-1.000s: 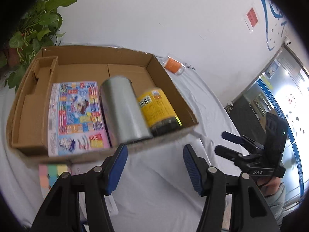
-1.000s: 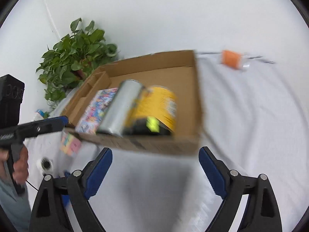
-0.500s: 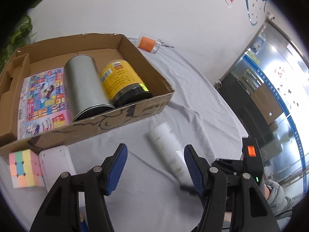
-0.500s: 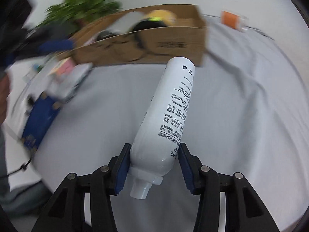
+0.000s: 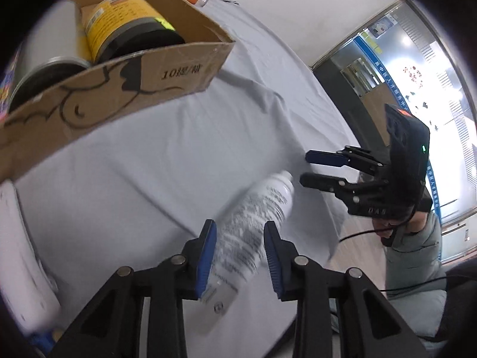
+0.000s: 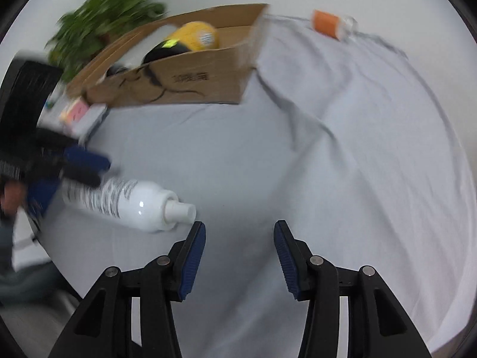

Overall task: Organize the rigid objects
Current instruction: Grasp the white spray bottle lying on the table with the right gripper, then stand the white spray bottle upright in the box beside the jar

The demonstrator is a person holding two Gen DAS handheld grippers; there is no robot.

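"10提/箱" on the cardboard box (image 5: 184, 73) front — possibly "DAS" on the right gripper (image 5: 325, 170)

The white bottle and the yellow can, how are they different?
The white bottle lies on the table cloth, outside the cardboard box; the yellow can lies inside that box. The bottle is slim, white and has a narrow neck; the can is stout, yellow, with a black end. The left gripper has its fingers on either side of the bottle, while nothing touches the can. Both lie on their sides.
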